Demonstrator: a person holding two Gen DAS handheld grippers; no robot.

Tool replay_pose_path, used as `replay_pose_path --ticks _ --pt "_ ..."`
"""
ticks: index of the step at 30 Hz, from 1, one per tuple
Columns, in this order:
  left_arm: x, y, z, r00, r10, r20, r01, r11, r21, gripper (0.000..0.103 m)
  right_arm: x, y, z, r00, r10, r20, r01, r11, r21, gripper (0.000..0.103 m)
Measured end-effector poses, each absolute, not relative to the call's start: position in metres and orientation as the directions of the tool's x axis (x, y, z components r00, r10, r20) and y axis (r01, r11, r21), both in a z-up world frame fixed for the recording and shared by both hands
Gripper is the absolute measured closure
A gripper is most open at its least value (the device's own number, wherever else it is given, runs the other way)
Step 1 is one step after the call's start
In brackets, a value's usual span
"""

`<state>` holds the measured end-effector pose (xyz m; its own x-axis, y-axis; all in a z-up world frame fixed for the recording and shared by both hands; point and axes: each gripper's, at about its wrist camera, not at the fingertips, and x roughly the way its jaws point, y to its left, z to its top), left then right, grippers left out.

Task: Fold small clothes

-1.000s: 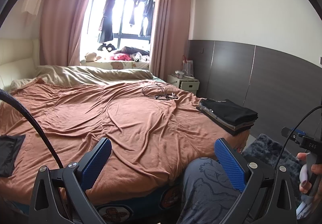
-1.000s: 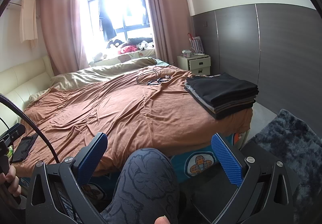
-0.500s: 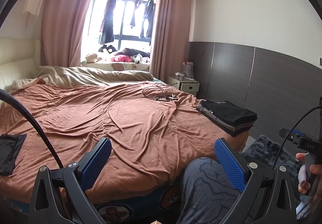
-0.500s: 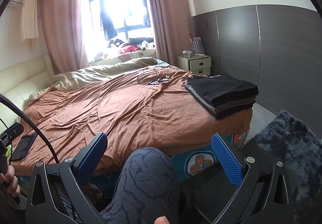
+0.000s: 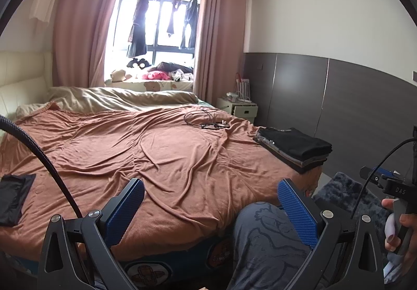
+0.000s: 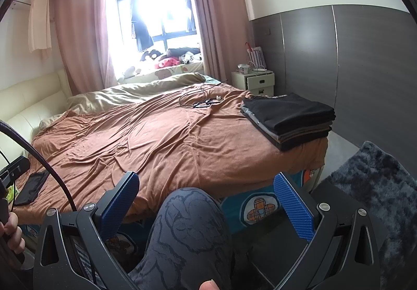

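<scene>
Rust-brown blanket-covered bed point(image 5: 161, 154) carries a folded dark clothes stack point(image 6: 289, 118) at its right edge, while both blue-padded grippers, left gripper point(image 5: 211, 212) and right gripper point(image 6: 206, 205), hang released, grasping nothing.

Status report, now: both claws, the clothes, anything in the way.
Left claw open, empty. Right claw open, empty. Folded stack on the bed's right corner; dark garment flat at the left edge. Knee below both claws.
</scene>
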<state>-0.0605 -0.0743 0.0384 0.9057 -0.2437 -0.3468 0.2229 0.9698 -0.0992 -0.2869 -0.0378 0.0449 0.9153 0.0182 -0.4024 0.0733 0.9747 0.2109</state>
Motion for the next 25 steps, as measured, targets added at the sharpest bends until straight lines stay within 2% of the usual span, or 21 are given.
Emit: replay_pose_path --ticks 25 --pt "-0.064 -0.067 0.04 0.912 -0.251 -0.326 0.236 0.968 -0.084 0.0 -0.277 -0.026 0.05 0.916 -0.017 -0.4 0.106 0.974 0.201 0.0"
